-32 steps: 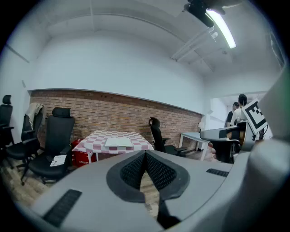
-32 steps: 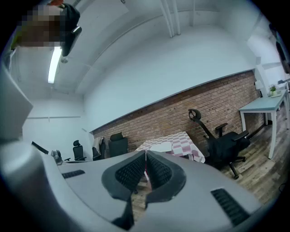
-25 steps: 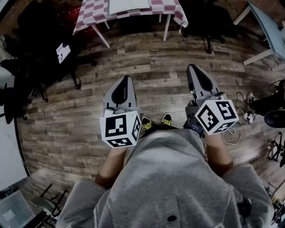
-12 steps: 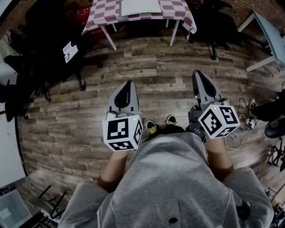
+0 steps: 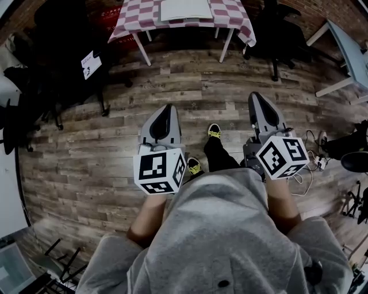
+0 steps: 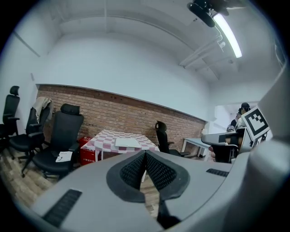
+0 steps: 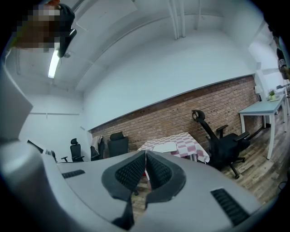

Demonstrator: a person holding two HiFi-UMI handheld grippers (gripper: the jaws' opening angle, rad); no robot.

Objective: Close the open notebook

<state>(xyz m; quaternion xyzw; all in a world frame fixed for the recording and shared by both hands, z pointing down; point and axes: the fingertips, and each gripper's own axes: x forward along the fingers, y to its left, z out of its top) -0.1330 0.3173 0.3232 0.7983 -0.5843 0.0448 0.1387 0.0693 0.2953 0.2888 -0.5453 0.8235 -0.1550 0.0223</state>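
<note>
An open white notebook (image 5: 185, 10) lies on a table with a pink-and-white checked cloth (image 5: 231, 12) at the far end of the room; it also shows as the notebook (image 6: 127, 143) in the left gripper view and the notebook (image 7: 165, 147) in the right gripper view. My left gripper (image 5: 165, 110) and right gripper (image 5: 255, 98) are held out level over the wooden floor, well short of the table. Both are shut with nothing between the jaws. A person's grey top, arms and yellow-trimmed shoes (image 5: 214, 131) fill the lower head view.
Black office chairs (image 5: 275, 28) stand right of the table and more chairs (image 6: 58, 145) to its left. A red box (image 6: 87, 150) sits beside the table. A white desk (image 5: 347, 40) is at the far right, with cables (image 5: 313, 150) on the floor.
The table and notebook have slid lower and nearer in the head view as the person walks forward. One foot has stepped ahead between the grippers. Both grippers stay shut.
</note>
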